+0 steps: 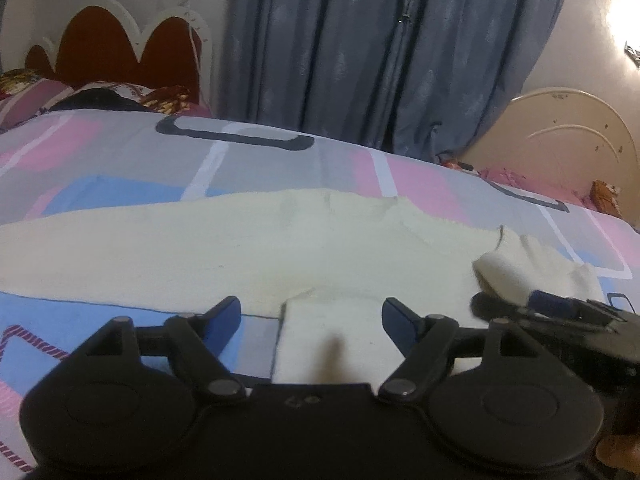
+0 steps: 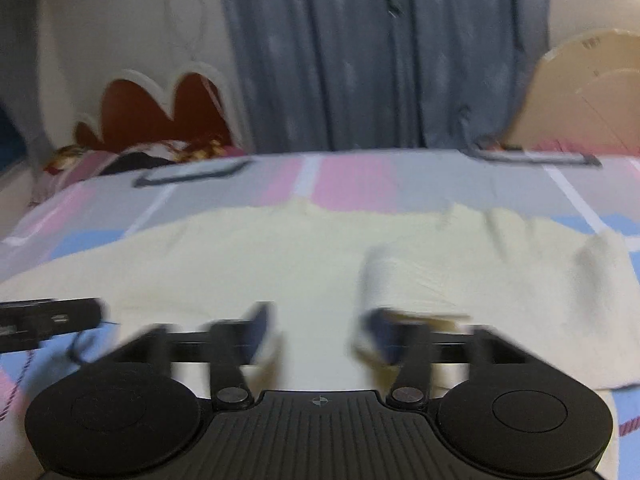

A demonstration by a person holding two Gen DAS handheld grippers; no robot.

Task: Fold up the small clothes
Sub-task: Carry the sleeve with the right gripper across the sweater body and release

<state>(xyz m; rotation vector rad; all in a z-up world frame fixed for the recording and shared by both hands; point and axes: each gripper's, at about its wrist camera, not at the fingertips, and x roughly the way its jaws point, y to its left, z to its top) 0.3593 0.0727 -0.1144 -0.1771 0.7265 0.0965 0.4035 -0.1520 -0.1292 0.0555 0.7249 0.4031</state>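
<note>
Two black grippers hang over a pale cream knitted garment (image 1: 200, 252) spread flat on a bed's pink, grey and blue patterned sheet (image 1: 120, 152). Jaws of the left gripper (image 1: 311, 316) stand apart, straddling a cream tab without pressing it. Jaws of the right gripper (image 2: 316, 330) stand parted above the fabric, gripping nothing.

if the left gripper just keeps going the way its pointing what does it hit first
Most likely the cream garment itself: a flap of it lies between the open fingers of the left gripper, and the main body spreads right ahead on the patterned bedsheet. Depth is hard to judge here.
</note>
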